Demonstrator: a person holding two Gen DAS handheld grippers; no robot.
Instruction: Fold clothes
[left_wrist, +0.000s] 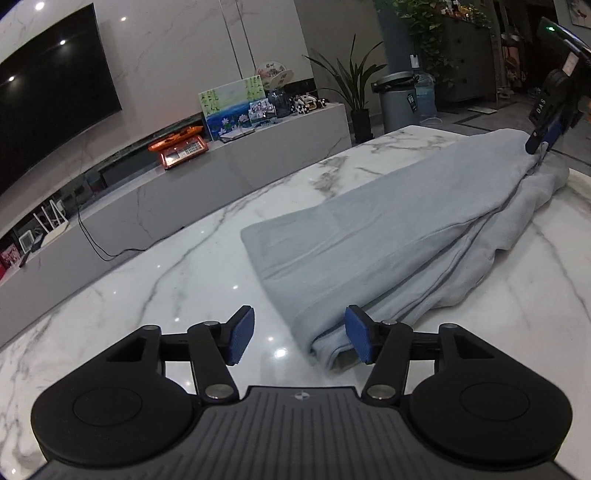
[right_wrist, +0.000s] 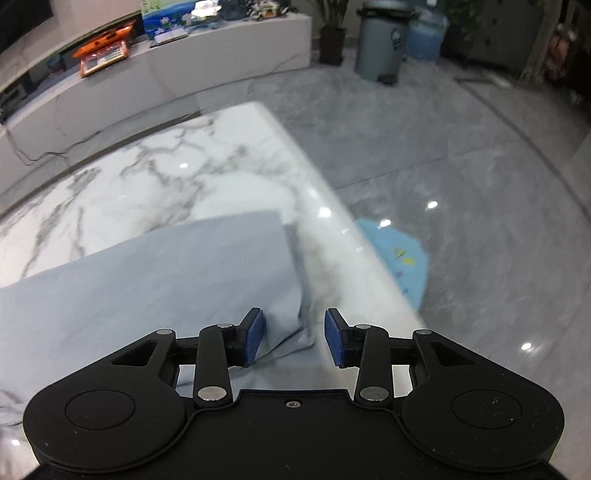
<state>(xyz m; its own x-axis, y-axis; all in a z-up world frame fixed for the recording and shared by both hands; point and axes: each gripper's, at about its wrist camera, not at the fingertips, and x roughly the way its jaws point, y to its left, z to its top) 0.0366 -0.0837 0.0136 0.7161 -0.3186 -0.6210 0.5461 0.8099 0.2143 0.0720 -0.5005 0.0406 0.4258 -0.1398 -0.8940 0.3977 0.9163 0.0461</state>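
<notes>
A light grey garment (left_wrist: 388, 229), folded into a long band, lies across the white marble table (left_wrist: 147, 295). My left gripper (left_wrist: 300, 339) hovers at its near end, open, with the garment's corner just inside the right pad (left_wrist: 356, 338) and not pinched. In the left wrist view my right gripper (left_wrist: 539, 142) stands at the garment's far end. The right wrist view shows that gripper (right_wrist: 294, 338) open over a puckered corner of the garment (right_wrist: 147, 288), close to the table (right_wrist: 147, 173) edge; its pads do not press the cloth.
The table's edge (right_wrist: 369, 258) runs just right of the right gripper, with grey floor beyond and a light blue item (right_wrist: 399, 254) lying there. A long low console (left_wrist: 184, 192) with an orange scale (left_wrist: 181, 149), a grey bin (left_wrist: 399, 99) and a plant (left_wrist: 354, 88) stand behind.
</notes>
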